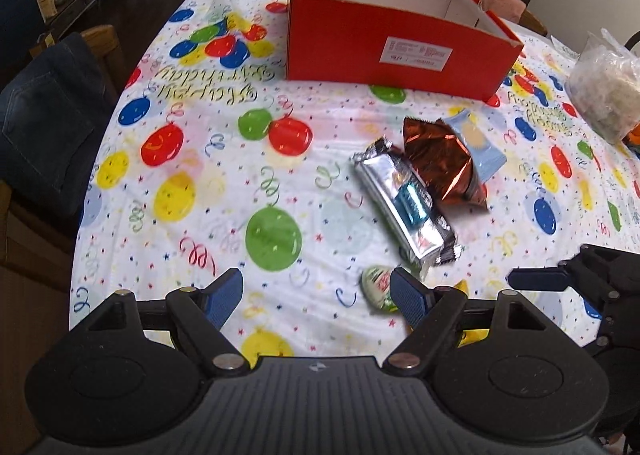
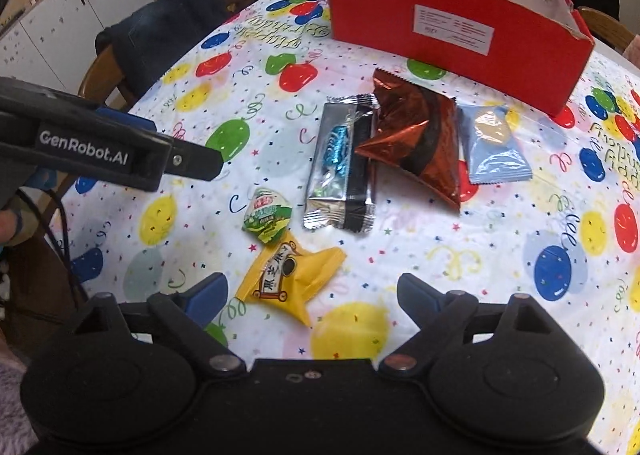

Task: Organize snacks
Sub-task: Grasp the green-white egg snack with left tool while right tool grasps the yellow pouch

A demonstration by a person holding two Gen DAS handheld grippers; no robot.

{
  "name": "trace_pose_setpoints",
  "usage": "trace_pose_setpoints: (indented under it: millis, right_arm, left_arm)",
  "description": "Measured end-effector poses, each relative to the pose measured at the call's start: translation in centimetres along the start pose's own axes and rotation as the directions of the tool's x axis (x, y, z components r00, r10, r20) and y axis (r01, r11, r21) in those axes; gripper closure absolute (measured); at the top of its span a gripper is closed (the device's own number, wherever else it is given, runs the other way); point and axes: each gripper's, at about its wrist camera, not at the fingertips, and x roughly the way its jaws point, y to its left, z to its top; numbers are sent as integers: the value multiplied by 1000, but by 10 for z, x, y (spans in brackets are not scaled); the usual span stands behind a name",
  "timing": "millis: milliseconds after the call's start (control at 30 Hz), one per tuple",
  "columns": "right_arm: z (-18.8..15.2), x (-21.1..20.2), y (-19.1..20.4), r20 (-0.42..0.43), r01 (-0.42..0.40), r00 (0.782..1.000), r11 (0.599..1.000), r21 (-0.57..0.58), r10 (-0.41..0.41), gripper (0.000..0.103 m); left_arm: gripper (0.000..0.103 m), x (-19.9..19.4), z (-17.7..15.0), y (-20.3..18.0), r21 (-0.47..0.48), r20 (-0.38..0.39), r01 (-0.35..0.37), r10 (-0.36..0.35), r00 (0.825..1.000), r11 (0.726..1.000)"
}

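Several wrapped snacks lie on the balloon-print tablecloth [image 1: 192, 191] in front of an open red box [image 1: 400, 43] [image 2: 452, 23]. They are a silver packet [image 1: 404, 211] [image 2: 344, 171], a copper foil packet [image 1: 444, 163] [image 2: 416, 143], a light blue packet [image 1: 480, 143] [image 2: 494, 147], a round green snack [image 1: 376, 287] [image 2: 266, 221] and a yellow packet [image 2: 288, 279]. My left gripper [image 1: 316, 297] is open over bare cloth, its right finger just covering the green snack's edge. My right gripper [image 2: 314, 295] is open, with the yellow packet lying between its fingers, untouched by the pads.
A clear plastic bag [image 1: 608, 87] sits at the table's right edge. A chair draped with a denim garment [image 1: 52, 127] [image 2: 168, 27] stands at the left side. The left gripper's black body [image 2: 100, 151] reaches in from the left in the right wrist view.
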Motion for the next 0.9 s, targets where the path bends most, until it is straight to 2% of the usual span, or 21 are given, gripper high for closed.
trace_pose_setpoints:
  millis: [233,367,600,900]
  right_arm:
    - [0,18,4,-34,14,999,1000,7,-14,35]
    - [-1,18,4,-32,22,999,1000,12,-22,38]
    - [0,16,0,-10,44,999,999,-6,-44,64]
    - [-6,8,-19,6,35,999,998,48,-35,71]
  left_arm:
    - [22,1,-5,2,1,-4,-4,4,1000,1000]
    - [22,3,-5,1,8,-10,2,-1,1000,1000]
    - [22,12,-5,-8,38,-45,51,-49,998,998]
    - [22,28,-2,-25,86,-78,92,-86,993,992]
